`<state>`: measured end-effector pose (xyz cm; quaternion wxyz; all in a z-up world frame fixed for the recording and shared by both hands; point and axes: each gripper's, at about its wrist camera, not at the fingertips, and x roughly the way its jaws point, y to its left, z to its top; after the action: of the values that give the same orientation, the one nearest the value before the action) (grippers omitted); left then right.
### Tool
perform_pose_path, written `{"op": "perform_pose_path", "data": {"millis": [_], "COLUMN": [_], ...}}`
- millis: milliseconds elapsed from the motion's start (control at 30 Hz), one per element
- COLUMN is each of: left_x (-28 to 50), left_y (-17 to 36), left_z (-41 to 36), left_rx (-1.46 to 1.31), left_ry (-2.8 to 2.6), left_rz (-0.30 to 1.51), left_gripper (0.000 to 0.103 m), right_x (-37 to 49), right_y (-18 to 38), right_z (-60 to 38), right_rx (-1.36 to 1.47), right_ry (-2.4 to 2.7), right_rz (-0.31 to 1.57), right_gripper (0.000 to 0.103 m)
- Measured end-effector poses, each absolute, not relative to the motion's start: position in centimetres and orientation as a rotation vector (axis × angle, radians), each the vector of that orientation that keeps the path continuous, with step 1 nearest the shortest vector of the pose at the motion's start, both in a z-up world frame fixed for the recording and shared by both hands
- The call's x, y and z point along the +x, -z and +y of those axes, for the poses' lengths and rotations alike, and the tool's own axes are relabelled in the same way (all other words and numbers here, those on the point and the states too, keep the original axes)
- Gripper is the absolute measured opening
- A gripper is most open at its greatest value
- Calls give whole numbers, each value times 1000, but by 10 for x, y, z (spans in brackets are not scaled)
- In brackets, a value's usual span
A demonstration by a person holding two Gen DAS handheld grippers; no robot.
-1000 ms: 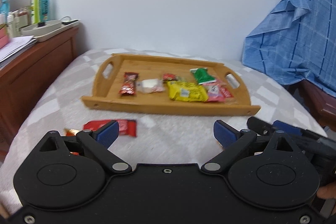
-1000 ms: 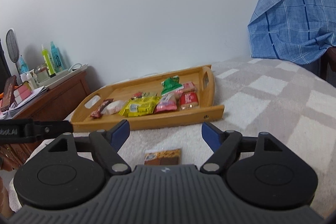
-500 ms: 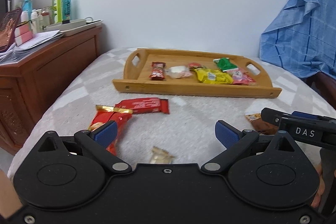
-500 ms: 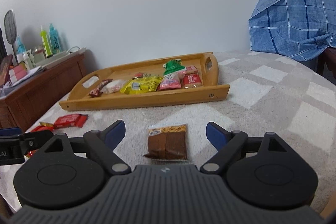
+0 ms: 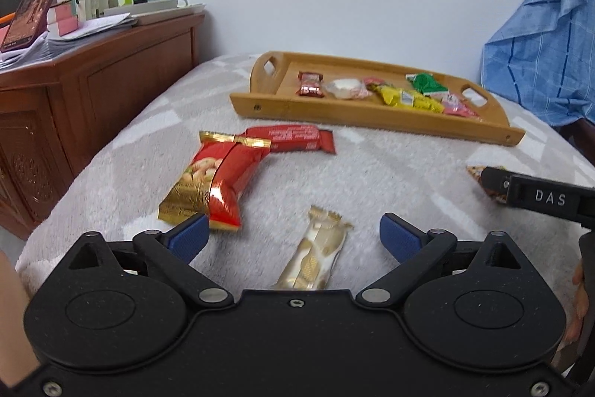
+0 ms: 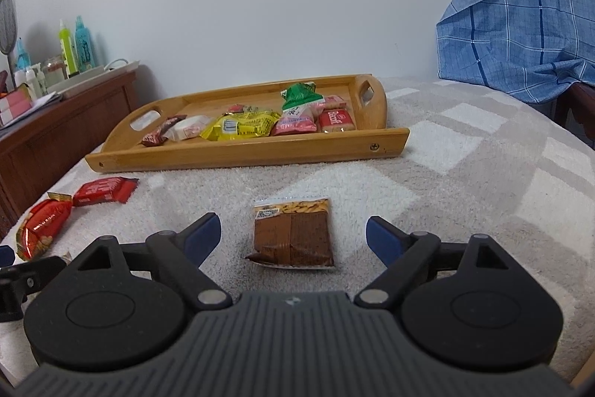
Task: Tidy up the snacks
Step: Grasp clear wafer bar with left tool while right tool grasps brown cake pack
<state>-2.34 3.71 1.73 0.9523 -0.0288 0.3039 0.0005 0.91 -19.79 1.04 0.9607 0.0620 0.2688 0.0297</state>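
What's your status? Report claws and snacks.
Both claws open, empty. Right claw over brown biscuit pack; left claw over white-gold bar. Nothing blocking wooden tray.

The left gripper (image 5: 293,235) is matte black plastic with two round housings, each with a raised disc on top. Angled black link arms run forward from silver pivot pins and end in blue fingers (image 5: 187,236). A small screw sits at the centre of its rear edge, and more screws mark its lower corners. The right gripper (image 6: 293,236) has the same build, but a ribbed grey cover lies between its housings. Seen from the left, its side carries white letters "DAS".
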Motion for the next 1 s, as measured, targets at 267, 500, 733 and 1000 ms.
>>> {"op": "perform_pose_path", "data": {"millis": [267, 500, 733, 1000], "left_x": [-25, -26, -26, -25], "left_y": [-8, -9, -9, -12], "left_z": [34, 28, 19, 12], "left_rx": [-63, -37, -5, 18], "left_ry": [44, 53, 67, 89], "left_rz": [684, 680, 680, 684], "left_gripper": [58, 51, 42, 21], "right_x": [14, 16, 17, 14], "right_y": [-6, -4, -4, -6], "right_z": [-195, -190, -188, -191], "right_rx": [113, 90, 69, 98], "right_ry": [-58, -54, -36, -49], "right_rz": [563, 556, 555, 543], "right_gripper": [93, 86, 55, 48]}}
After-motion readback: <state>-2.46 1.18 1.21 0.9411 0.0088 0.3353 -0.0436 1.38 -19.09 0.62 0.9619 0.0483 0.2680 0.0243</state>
